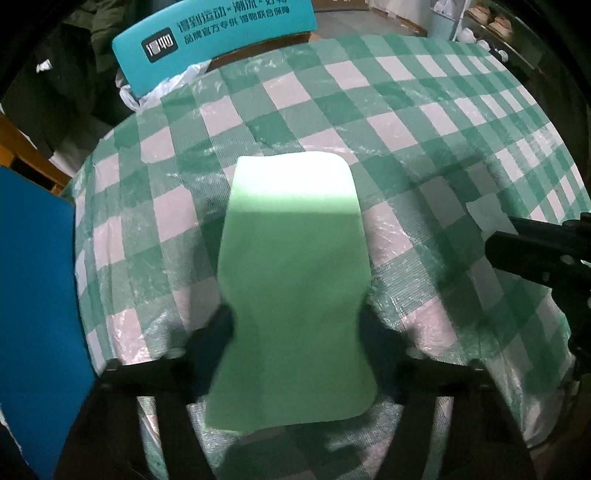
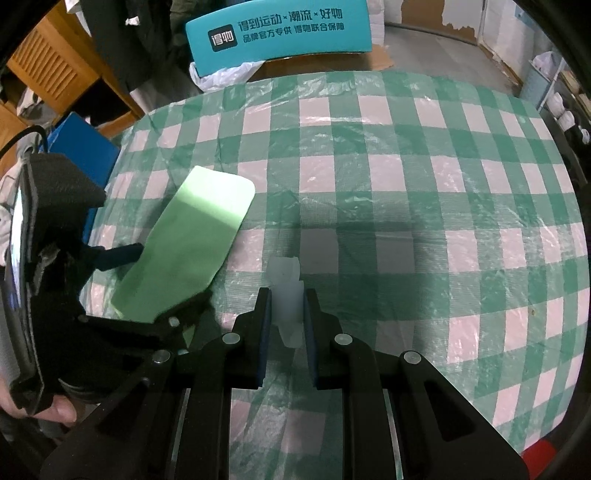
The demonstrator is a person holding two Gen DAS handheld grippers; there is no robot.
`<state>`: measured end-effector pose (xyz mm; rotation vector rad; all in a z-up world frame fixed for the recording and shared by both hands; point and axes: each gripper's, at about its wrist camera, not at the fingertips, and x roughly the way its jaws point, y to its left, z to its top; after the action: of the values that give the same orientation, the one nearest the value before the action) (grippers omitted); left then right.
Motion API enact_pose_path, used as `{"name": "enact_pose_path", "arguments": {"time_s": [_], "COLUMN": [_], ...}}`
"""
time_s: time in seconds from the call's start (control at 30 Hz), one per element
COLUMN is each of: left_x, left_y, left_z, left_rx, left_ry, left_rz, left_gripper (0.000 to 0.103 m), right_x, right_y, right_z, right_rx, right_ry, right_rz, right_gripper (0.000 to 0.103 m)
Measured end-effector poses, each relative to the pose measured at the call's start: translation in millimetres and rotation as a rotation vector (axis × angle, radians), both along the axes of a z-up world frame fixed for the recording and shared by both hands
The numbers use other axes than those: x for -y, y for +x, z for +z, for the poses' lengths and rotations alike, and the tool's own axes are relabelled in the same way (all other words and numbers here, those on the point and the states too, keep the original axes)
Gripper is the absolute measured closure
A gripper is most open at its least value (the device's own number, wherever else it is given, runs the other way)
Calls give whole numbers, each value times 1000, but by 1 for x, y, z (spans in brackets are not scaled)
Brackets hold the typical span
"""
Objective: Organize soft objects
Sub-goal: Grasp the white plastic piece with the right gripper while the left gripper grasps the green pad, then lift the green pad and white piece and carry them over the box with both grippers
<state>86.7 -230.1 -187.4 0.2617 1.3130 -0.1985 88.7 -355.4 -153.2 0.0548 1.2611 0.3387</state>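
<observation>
A pale green foam sponge (image 1: 291, 266) stands tilted over the checked tablecloth (image 1: 424, 122). My left gripper (image 1: 295, 325) is shut on it, and the pads pinch its sides into a narrow waist. In the right wrist view the same sponge (image 2: 199, 229) slants up to the right from the left gripper (image 2: 162, 284), which a hand (image 2: 40, 406) holds. My right gripper (image 2: 288, 317) is shut on a small white translucent soft piece (image 2: 284, 291) just above the cloth. In the left wrist view the right gripper (image 1: 517, 251) reaches in from the right edge with the white piece (image 1: 484, 216) at its tips.
The table wears a green and white checked cloth (image 2: 406, 184) under clear plastic. A teal box with white lettering (image 2: 277, 33) and a white plastic bag (image 2: 221, 77) stand behind the far edge. A blue box (image 1: 37, 295) sits off the left edge, beside wooden furniture (image 2: 48, 70).
</observation>
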Motion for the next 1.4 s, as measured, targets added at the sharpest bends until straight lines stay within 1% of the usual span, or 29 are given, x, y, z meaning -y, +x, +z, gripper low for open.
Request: {"name": "enact_pose_path", "arguments": {"time_s": [0.03, 0.07, 0.1, 0.13, 0.17, 0.23, 0.4, 0.5, 0.63, 0.87, 1.1, 1.4], "left_x": [1, 2, 3, 5, 5, 4, 1, 0, -4, -17, -26, -43], "left_y": [-1, -1, -2, -3, -3, -5, -11, -12, -13, -11, -19, -26], "left_z": [1, 3, 3, 4, 4, 4, 9, 19, 32, 48, 69, 92], "left_rx": [2, 5, 3, -1, -7, -8, 2, 22, 34, 57, 101, 137], "left_ry": [-3, -3, -8, -11, -12, -20, -30, -41, -79, -100, -104, -132], "left_rz": [-8, -18, -26, -32, -37, -41, -50, -54, -51, -24, -13, 20], "left_gripper": [56, 71, 79, 91, 93, 95, 96, 96, 96, 96, 96, 96], "right_x": [0, 0, -1, -1, -1, -2, -4, -5, -7, -8, -13, -27], "right_y": [0, 0, 0, 0, 0, -1, 0, 0, -2, -8, -14, -22], "right_z": [0, 1, 1, 1, 2, 3, 8, 12, 19, 30, 46, 67], "right_rx": [0, 1, 2, 3, 3, 7, 15, 26, 41, 63, 91, 129], "right_ry": [0, 0, 0, -1, -2, -4, -10, -12, -26, -36, -43, -38], "right_rz": [0, 0, 0, 1, 2, 6, 5, 5, 6, 9, 17, 40], "right_gripper": [87, 87, 87, 87, 87, 87, 87, 87, 87, 87, 87, 87]}}
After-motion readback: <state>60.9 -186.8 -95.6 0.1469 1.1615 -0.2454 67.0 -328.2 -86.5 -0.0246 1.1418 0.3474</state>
